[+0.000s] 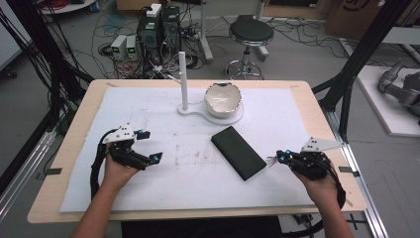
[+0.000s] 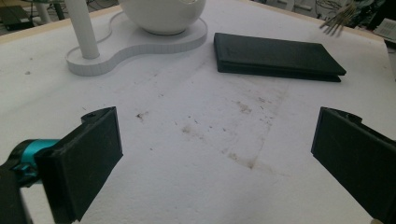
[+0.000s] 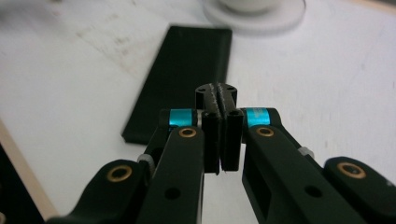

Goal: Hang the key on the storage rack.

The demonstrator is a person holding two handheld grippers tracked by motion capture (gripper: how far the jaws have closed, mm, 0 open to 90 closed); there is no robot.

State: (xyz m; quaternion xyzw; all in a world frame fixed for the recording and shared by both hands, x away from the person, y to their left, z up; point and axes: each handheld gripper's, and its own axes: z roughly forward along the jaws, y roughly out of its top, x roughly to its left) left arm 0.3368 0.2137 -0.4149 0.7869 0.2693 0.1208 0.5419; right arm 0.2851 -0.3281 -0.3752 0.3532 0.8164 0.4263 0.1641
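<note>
Two tools are over the worktop (image 1: 69, 148). The right tool (image 1: 282, 158) is pressed together on a silvery metal fork (image 1: 271, 160) near the right edge, its tines poking out toward the flat black rectangular case (image 1: 238, 152). The left tool (image 1: 150, 146) waits, spread and empty, near the left edge. The pick-up looks done, with carrying up next. Likely the fork goes far-side to the white ceramic bowl (image 1: 223, 99), which calls for a steady grip and clearing the case.
</note>
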